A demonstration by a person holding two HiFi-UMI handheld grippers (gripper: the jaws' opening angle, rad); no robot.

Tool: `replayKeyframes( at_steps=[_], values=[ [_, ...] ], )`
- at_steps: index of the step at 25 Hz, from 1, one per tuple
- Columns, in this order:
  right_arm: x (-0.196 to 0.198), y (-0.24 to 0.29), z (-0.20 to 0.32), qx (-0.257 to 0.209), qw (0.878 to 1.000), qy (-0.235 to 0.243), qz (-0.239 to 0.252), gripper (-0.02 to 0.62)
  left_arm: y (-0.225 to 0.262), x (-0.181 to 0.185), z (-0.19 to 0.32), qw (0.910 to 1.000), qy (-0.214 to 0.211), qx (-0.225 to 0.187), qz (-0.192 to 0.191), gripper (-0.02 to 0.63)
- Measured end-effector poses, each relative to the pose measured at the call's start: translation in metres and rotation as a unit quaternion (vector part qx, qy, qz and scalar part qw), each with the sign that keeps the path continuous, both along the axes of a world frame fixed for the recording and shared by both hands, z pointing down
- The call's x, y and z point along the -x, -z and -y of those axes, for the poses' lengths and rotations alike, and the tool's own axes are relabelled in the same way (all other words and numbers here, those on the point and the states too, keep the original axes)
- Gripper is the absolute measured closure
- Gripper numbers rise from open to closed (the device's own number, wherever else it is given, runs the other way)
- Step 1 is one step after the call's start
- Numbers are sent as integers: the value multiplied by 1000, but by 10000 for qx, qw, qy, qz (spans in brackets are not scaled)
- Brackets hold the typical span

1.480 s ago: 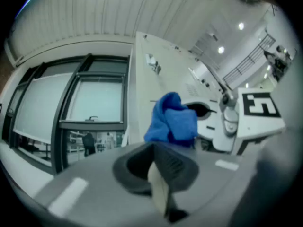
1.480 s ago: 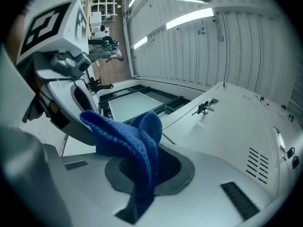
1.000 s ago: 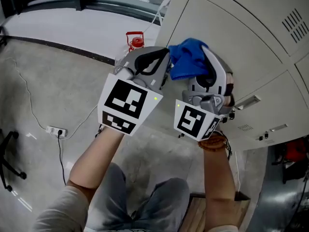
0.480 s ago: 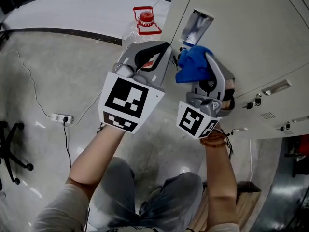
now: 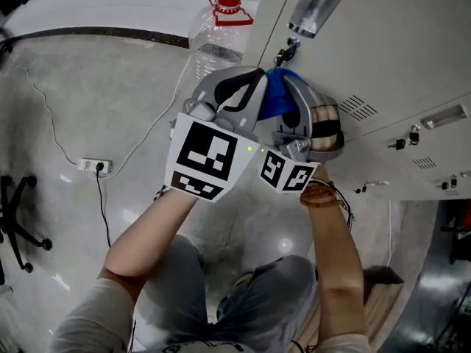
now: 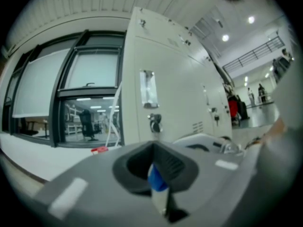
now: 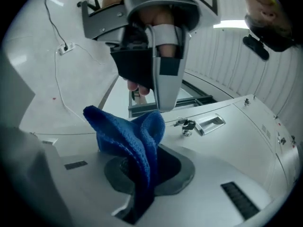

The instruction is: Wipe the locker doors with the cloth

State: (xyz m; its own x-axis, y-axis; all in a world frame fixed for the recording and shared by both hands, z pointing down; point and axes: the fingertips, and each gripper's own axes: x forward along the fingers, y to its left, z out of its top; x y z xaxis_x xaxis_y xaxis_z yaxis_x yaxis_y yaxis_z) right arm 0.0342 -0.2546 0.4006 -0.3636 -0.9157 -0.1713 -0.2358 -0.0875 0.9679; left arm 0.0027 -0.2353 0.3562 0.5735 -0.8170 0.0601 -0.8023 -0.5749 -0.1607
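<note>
The blue cloth point(image 5: 274, 98) is bunched between my two grippers, right in front of a beige locker door point(image 5: 383, 43). My right gripper point(image 5: 293, 103) is shut on the cloth point(image 7: 128, 136), which stands up out of its jaws in a fold. My left gripper point(image 5: 254, 94) presses in from the left, and its closed tips point(image 7: 158, 105) meet the top of the fold. A small bit of blue cloth point(image 6: 157, 179) shows pinched in its shut jaws. A key lock point(image 5: 287, 50) and a clear label holder point(image 5: 316, 6) sit on the door just above the cloth.
A large water bottle point(image 5: 217, 28) with a red cap stands on the floor by the locker's corner. A power strip point(image 5: 93, 166) and its cables lie on the floor at left. A chair base point(image 5: 15, 226) is at the far left. More locker handles point(image 5: 445, 116) run right.
Both grippers have drawn together until they touch, and the left has closed onto the cloth's top. The view has shifted along the locker, bringing the lock and label holder close.
</note>
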Motion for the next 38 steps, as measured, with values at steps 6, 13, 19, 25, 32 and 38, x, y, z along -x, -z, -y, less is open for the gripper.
replayKeyframes(
  at_steps=[6,13,19,25,32,38],
  values=[
    [-27,-5,-6,106,9987,-208,-456,566,0,-7,-4,10000,-6,78,-58,603],
    [-50,87,-11,-147,9986,-398,-318,566,80,-13,-6,9993,10,-300,-244,603],
    [-52,208,-13,-719,9963,-429,-169,566,175,-17,-12,9961,-57,-820,-314,603],
    [-48,306,-13,-1213,9911,-509,-192,566,252,-25,-18,9920,-209,-1202,-337,603],
    [-74,359,-22,-1445,9873,-662,-38,566,297,-46,-29,9885,-407,-1385,-459,603],
    [-103,328,-28,-1471,9859,-780,144,566,263,-69,-22,9913,-522,-1140,-399,603]
  ],
)
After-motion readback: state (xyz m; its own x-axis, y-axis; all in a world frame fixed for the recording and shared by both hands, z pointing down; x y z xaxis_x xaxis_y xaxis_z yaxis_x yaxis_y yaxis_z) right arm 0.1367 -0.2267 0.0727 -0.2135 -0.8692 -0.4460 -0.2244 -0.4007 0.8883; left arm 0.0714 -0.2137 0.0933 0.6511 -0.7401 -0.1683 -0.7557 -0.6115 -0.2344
